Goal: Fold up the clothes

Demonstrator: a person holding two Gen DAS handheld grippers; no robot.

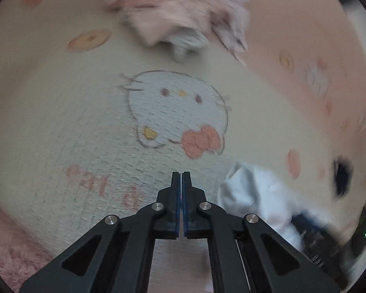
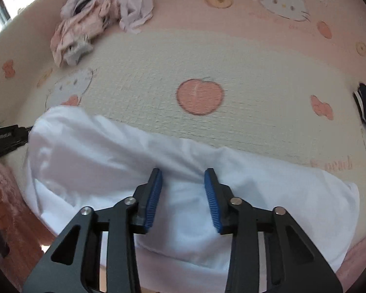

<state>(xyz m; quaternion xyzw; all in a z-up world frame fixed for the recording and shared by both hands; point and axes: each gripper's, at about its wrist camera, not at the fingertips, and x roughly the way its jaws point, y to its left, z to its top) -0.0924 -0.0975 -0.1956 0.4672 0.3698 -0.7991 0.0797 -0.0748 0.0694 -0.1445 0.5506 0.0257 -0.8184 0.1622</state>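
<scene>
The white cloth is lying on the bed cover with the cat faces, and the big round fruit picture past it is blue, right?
Not quite. The white cloth does lie on the cat-face bed cover, but the big round fruit picture past it is peach-pink, not blue. The right wrist view shows it.

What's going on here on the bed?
A person is folding laundry with two handheld grippers. The right gripper hangs open over a white garment spread on the cartoon bedsheet. The left gripper is shut on nothing beside it. A crumpled pink clothes pile waits farther back.
</scene>
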